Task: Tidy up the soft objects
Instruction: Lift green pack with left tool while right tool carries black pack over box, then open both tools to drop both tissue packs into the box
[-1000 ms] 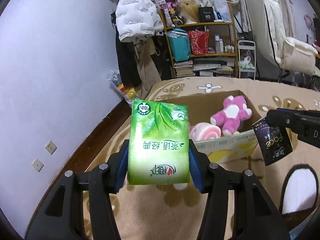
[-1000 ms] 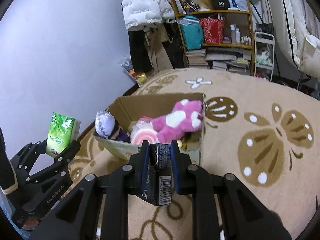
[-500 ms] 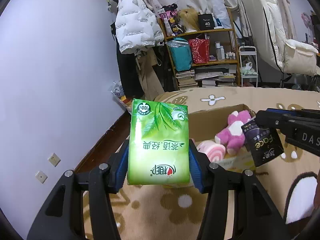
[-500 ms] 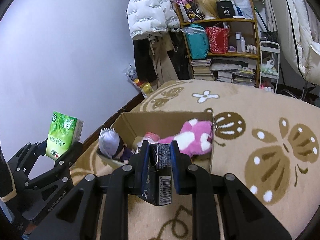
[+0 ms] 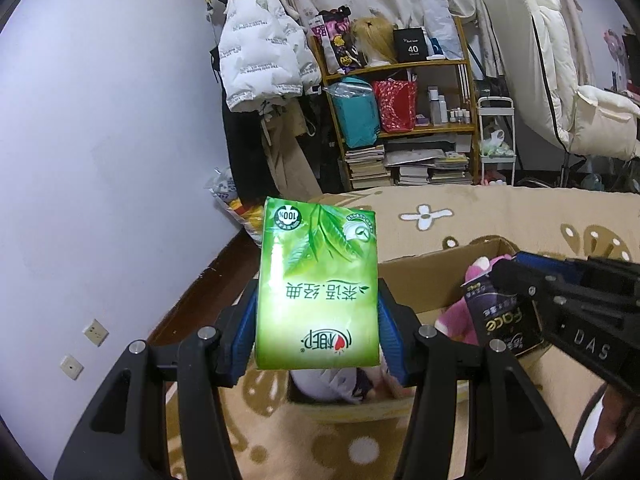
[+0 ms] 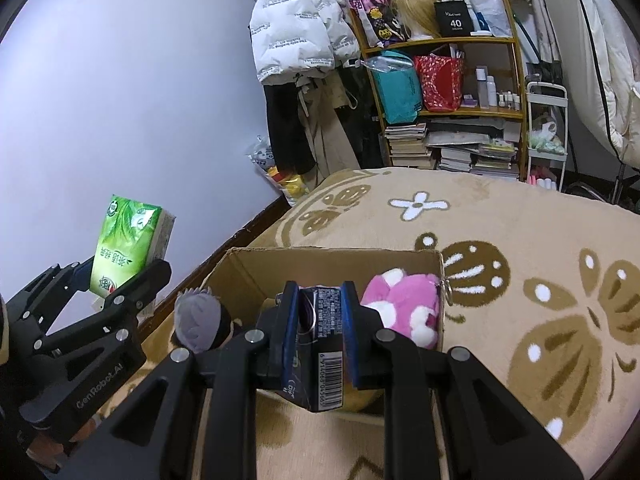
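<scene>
My left gripper [image 5: 318,326] is shut on a green tissue pack [image 5: 318,292], held upright over the near end of the cardboard box [image 5: 424,284]. The same green tissue pack [image 6: 128,246] shows at the left of the right wrist view. My right gripper [image 6: 318,316] is shut on a small black tissue packet [image 6: 322,344], also seen as the black packet [image 5: 506,320] in the left wrist view, hovering over the cardboard box [image 6: 320,262]. Inside lie a pink plush [image 6: 404,306] and a grey-haired doll [image 6: 198,316].
The box sits on a beige patterned blanket [image 6: 520,240] beside a pale wall [image 6: 100,100]. Behind stand a cluttered wooden shelf [image 6: 448,92], hanging coats with a white puffer jacket [image 6: 296,28], and a white cart [image 6: 546,128]. A socket [image 5: 95,332] is low on the wall.
Both grippers have moved forward toward the box with their packs. The box now lies right under them and fills less of the view ahead.
</scene>
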The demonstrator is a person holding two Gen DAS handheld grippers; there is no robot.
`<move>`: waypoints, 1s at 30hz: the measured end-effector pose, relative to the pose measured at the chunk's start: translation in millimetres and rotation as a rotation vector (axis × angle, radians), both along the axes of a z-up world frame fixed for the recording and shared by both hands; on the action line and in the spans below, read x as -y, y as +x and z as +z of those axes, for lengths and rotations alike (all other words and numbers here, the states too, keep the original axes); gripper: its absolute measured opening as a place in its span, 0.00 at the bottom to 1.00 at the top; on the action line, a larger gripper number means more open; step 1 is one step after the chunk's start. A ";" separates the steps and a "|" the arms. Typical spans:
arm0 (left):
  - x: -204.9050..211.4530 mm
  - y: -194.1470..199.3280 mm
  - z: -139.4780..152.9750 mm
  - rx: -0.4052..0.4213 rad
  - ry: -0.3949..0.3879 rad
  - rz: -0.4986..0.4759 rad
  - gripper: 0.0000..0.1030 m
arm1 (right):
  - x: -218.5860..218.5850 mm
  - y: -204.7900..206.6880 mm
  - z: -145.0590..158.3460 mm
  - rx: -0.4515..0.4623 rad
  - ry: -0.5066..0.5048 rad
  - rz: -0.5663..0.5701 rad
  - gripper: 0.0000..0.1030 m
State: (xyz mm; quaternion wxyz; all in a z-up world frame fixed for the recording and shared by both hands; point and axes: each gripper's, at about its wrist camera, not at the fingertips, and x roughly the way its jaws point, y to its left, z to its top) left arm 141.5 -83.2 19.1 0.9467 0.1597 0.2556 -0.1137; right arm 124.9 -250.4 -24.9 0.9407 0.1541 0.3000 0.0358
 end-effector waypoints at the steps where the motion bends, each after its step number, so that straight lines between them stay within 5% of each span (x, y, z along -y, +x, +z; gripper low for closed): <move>1: 0.8 2.0 -2.2 -0.006 -0.004 -0.004 0.51 | 1.3 1.6 -1.8 0.000 0.005 -0.002 0.21; 17: 19.7 30.9 -31.6 -0.107 -0.018 -0.049 0.54 | 26.1 21.9 -16.6 0.010 0.134 -0.017 0.24; 25: 12.9 32.3 -29.9 -0.152 -0.051 -0.047 0.73 | 26.8 15.7 -14.5 0.005 0.167 -0.031 0.25; 30: 6.6 26.4 -24.5 -0.147 -0.047 -0.025 0.91 | 27.8 8.9 -10.2 -0.011 0.149 -0.040 0.40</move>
